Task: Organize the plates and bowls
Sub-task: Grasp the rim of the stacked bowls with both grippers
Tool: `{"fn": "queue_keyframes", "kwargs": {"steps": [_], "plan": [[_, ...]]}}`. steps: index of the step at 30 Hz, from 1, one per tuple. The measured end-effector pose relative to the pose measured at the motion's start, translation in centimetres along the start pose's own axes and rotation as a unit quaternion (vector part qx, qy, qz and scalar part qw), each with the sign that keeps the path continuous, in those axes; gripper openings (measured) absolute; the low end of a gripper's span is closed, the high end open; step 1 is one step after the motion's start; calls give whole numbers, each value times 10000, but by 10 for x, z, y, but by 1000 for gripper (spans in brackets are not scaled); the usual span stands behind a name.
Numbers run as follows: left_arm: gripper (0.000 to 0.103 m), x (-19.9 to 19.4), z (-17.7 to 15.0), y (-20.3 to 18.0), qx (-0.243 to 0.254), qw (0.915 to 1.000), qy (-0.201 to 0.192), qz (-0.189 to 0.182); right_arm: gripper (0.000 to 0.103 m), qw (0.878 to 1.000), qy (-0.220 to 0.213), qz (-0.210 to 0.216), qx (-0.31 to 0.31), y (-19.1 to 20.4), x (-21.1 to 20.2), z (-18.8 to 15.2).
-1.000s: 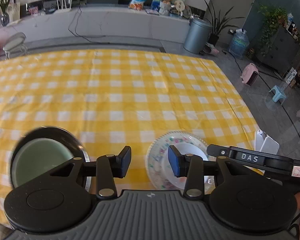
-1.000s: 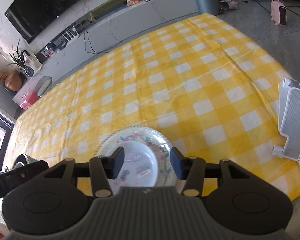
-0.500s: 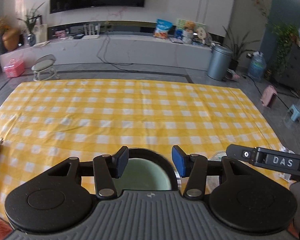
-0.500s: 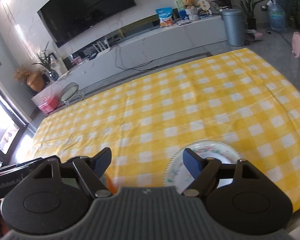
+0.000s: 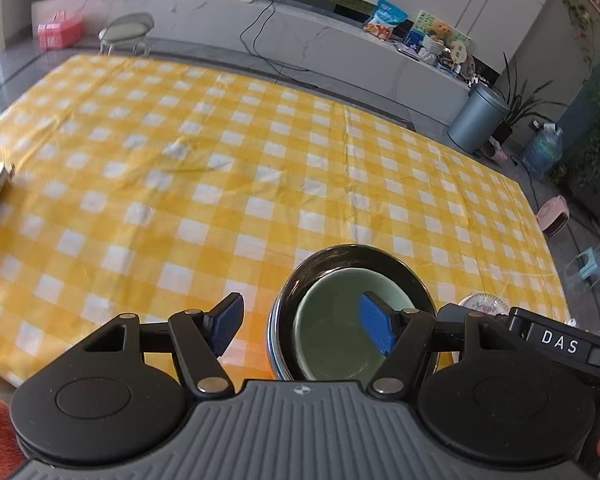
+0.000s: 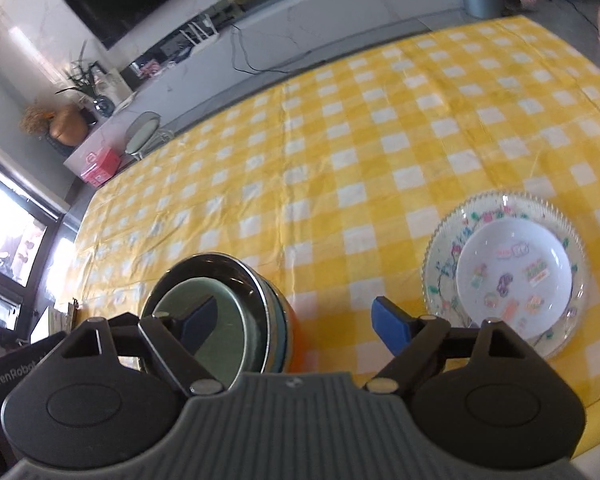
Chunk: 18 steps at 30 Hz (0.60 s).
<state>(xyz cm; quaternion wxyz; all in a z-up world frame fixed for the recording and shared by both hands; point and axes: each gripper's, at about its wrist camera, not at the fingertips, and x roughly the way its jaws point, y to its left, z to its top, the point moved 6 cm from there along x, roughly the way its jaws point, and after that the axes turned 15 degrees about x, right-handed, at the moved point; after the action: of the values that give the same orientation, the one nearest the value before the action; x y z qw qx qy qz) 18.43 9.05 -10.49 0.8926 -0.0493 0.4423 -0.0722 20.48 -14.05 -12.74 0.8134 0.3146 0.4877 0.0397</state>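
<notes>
Change since a second ago: both tools have just been opening, nothing between the pads; the views have shifted toward the bowl stack.

Left tool (image 5: 302, 328): wide, empty, angled down over the steel bowl (image 5: 352, 312), which holds a pale green bowl (image 5: 336, 332).

Right tool (image 6: 296, 322): wide, empty, between that stack and the floral plate (image 6: 504, 276).

Floral plate: carries a white sticker-printed bowl (image 6: 514, 268).

All rest on the yellow-checked counter (image 5: 220, 184), near edge.
</notes>
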Motion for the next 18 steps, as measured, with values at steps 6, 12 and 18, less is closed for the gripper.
{"fn": "queue_keyframes", "kwargs": {"steps": [6, 12, 18], "plan": [[78, 19, -6, 12, -333, 9991, 211, -152, 82, 9990, 378, -1, 233, -1, 24, -7], [77, 42, -13, 15, -757, 9942, 625, -439, 82, 9977, 604, -4, 295, 1, 43, -15], [68, 56, -18, 10, -734, 9930, 847, -383, 70, 9957, 787, -15, 484, -6, 56, -18]]}}
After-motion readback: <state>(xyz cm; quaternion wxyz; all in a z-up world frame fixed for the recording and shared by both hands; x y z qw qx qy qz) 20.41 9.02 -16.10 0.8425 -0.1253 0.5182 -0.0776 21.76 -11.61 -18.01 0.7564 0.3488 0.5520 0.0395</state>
